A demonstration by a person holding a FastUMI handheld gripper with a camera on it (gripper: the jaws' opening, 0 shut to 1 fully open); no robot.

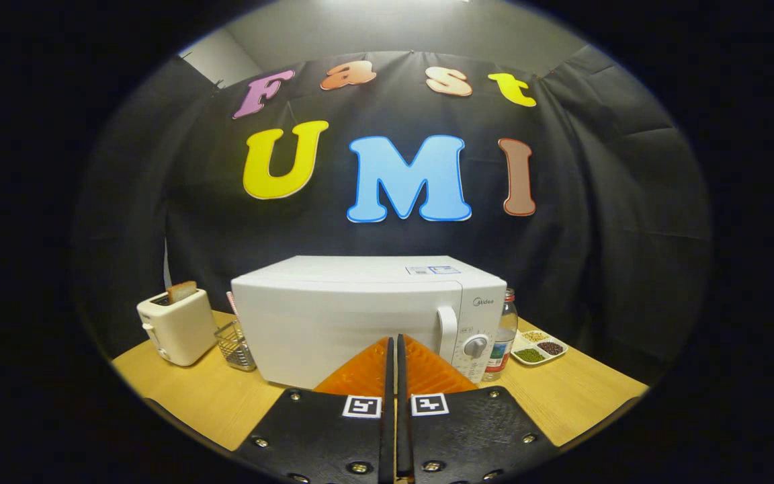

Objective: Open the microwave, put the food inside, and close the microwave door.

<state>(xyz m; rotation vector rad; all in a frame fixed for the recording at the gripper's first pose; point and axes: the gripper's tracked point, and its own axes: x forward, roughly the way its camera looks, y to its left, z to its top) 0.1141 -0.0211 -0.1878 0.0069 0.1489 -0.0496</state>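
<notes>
Orange ribbed fingers of the hand-held gripper [392, 349] lie pressed together, with only a thin dark slit between them and nothing pinched there. They point at the front of the white boxy microwave [360, 316], which stands just ahead of them on the pale wooden table [562, 396] with its door closed.

The white vertical door handle [448, 329] sits slightly right of the fingertips, beside the round grey dial [475, 347] on the control panel. That handle looks like the place to take hold: a stiff, smooth plastic bar, likely slick, so a hook or a firm pinch behind it would serve better than a light touch. The oven itself seems heavy enough to stay put under a steady pull, though a sharp tug might slide it on the wood.

Left of the oven stand a wire mesh basket [236, 346] and a cream toaster [175, 326] with a slice of bread in its slot. To the right are a clear bottle [502, 336] and a white divided tray of beans and grains [539, 346]. Which item is the food to load, I cannot tell.
</notes>
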